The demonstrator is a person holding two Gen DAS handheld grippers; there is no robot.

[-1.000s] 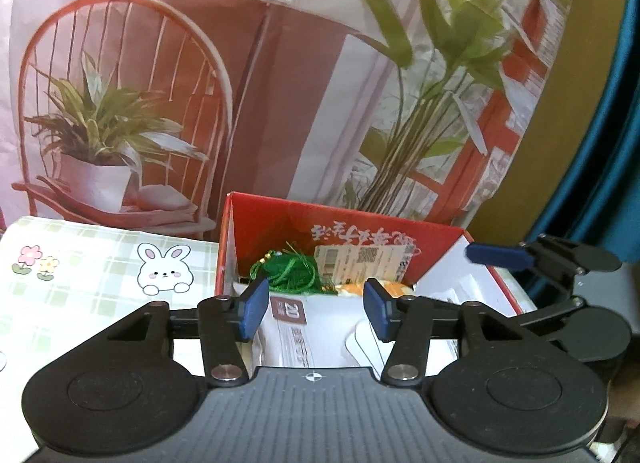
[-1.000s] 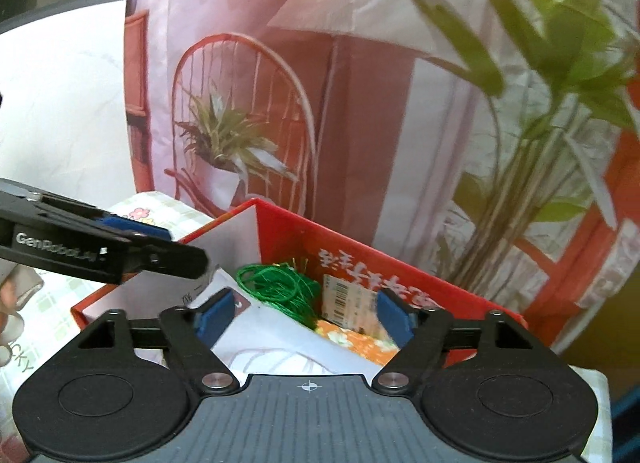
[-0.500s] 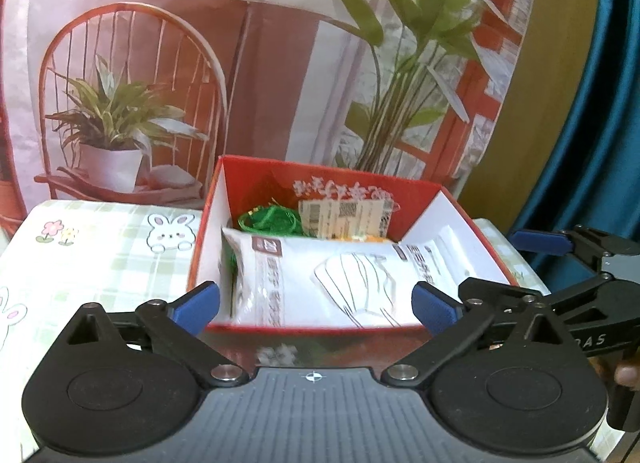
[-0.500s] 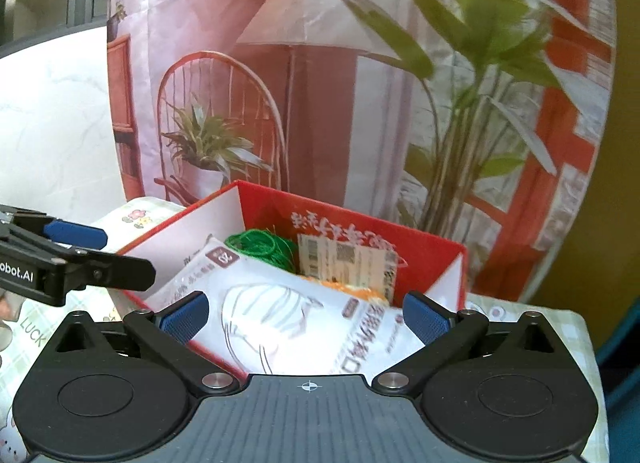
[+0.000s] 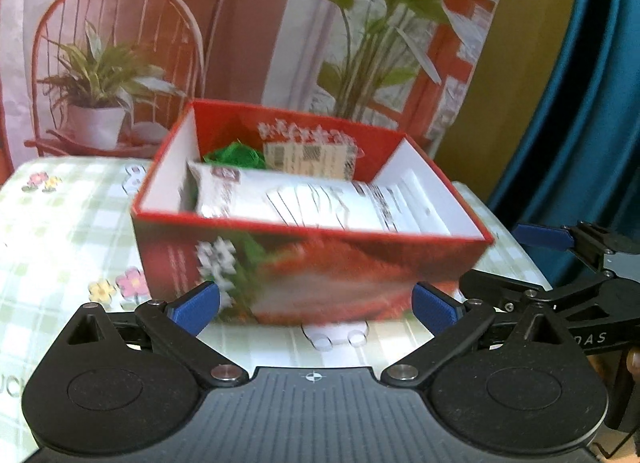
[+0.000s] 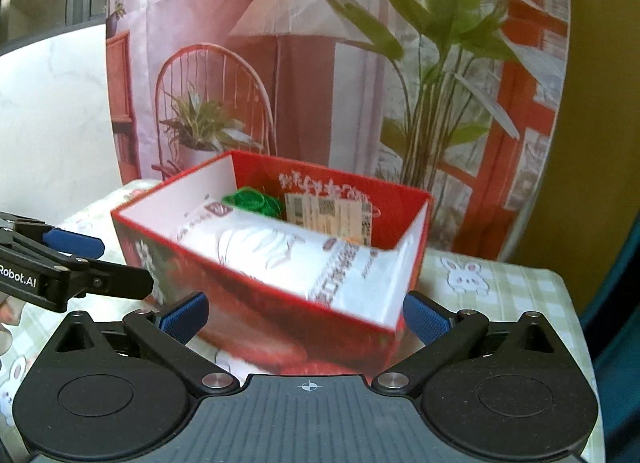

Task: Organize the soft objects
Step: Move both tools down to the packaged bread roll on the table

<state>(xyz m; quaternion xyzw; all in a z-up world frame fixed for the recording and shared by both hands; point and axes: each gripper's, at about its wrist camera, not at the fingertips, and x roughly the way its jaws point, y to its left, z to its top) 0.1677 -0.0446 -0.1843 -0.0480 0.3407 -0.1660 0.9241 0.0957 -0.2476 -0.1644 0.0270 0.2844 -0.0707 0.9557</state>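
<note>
A desk (image 5: 60,231) under pale green checked cloth fronts a printed backdrop (image 6: 304,63). The glossy red box (image 5: 312,267) holds a soft white pack (image 5: 320,203) and green bundle (image 5: 236,155). Left hand-held gripper (image 5: 316,303) and right hand-held gripper (image 6: 306,315) gape wide, empty, jaws having just opened.

The left gripper's arm (image 6: 60,275), seen from the right wrist view, carries white lettering that reads "Robot.AI", cut off at the frame edge. In the left wrist view the right gripper's arm (image 5: 592,337) shows the letters "DAS", also partial. The red box (image 6: 360,191) has white Chinese characters along its inner back wall, upside down and too blurred to read. The white packet (image 6: 280,259) inside bears dark print, and the paper label (image 6: 328,215) behind it has square codes, both illegible.
</note>
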